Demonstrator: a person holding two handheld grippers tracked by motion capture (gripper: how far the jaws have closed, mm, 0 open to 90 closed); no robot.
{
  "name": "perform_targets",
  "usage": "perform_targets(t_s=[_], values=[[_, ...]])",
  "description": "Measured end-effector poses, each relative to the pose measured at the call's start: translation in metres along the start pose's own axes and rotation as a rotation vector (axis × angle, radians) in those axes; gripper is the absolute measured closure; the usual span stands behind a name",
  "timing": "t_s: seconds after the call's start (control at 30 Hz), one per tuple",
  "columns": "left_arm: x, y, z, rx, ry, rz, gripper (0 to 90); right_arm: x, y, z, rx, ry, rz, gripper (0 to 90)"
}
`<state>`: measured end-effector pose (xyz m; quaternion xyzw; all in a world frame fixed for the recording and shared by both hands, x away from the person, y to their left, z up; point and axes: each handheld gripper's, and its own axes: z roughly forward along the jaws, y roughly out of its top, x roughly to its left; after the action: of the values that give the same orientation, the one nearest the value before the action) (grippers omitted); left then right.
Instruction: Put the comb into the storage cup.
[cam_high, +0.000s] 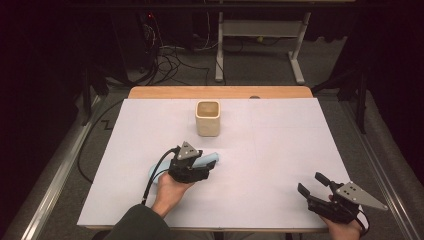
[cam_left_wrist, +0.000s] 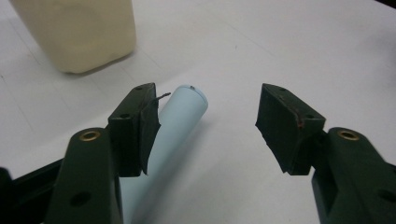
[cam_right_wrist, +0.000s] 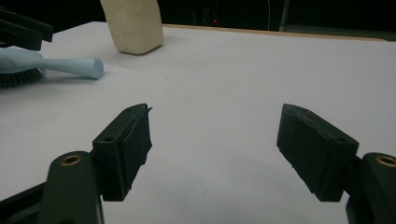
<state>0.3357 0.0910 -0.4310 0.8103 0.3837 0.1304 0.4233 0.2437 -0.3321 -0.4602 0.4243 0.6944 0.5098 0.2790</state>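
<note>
Near the middle of the counter (cam_high: 280, 150), on white paper: a light-blue brush (cam_high: 212, 158), lying flat, handle end toward the cup (cam_high: 208, 118). Directly over the brush: the left tool (cam_left_wrist: 208, 123), held in a hand (cam_high: 170, 190) coming from the bottom edge of the high view. Jaws spread wide, not pinching anything. Seen through the left gripper view: round blue handle just beside the inner face of the left jaw, possibly touching it, well apart from the other jaw. Rounded handle tip just past the jaw ends, pointing to the cup at the upper left. Seen through the right gripper view: dark bristles of the brush (cam_right_wrist: 21, 77) at the far left, facing down on the paper, handle stretching to the right.

Behind the brush, toward the far edge: a cream cup, squarish with rounded corners, upright, apart from the brush and from both tools.

At the near right corner of the counter: the right tool (cam_right_wrist: 212, 149), held low over the paper, well apart from the brush and the cup. Jaws also spread wide, with bare paper between them. Grey three-cornered plate on top, pointing to the right in the high view. Black cable from the left tool curving down to the near edge beside the sleeve (cam_high: 137, 225).
</note>
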Motion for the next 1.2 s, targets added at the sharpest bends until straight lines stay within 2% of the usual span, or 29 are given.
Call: perform_targets(t_s=[0.07, 0.2, 0.23, 0.37, 0.5, 0.53, 0.73, 0.8, 1.03, 1.13, 1.2], values=[[0.0, 0.005, 0.001, 0.039, 0.014, -0.003, 39.3, 0.0, 0.0, 0.0, 0.001, -0.001, 0.0, 26.4], [0.001, 0.012, 0.002, 0.075, 0.002, -0.021, 40.2, 0.001, 0.0, 0.0, 0.009, 0.0, -0.007, 26.7], [0.003, 0.016, 0.003, 0.108, -0.003, -0.031, 40.2, 0.001, 0.0, 0.0, 0.009, 0.001, -0.008, 26.7], [0.004, 0.023, 0.005, 0.15, 0.005, -0.025, 40.3, 0.001, 0.0, 0.0, 0.009, 0.003, -0.01, 26.8], [0.005, 0.027, 0.006, 0.169, 0.006, -0.02, 40.3, 0.001, 0.0, 0.0, 0.009, -0.003, -0.009, 26.4], [0.006, 0.03, 0.008, 0.188, 0.015, -0.01, 40.3, 0.001, 0.0, 0.0, 0.004, -0.009, -0.009, 26.2], [0.01, 0.039, 0.01, 0.211, 0.021, -0.028, 41.2, 0.001, 0.0, 0.0, 0.004, -0.008, -0.01, 26.2], [0.013, 0.046, 0.011, 0.24, 0.036, -0.031, 42.0, 0.001, 0.0, 0.0, 0.005, -0.007, -0.01, 26.2], [0.015, 0.056, 0.016, 0.27, 0.056, -0.017, 45.4, 0.001, 0.0, 0.0, 0.009, -0.006, -0.016, 26.2], [0.015, 0.061, 0.02, 0.297, 0.096, -0.003, 46.3, 0.001, 0.0, 0.0, 0.01, -0.005, -0.015, 26.2], [0.017, 0.063, 0.024, 0.304, 0.1, -0.021, 46.6, 0.001, 0.0, 0.0, 0.01, -0.005, -0.015, 26.3]])
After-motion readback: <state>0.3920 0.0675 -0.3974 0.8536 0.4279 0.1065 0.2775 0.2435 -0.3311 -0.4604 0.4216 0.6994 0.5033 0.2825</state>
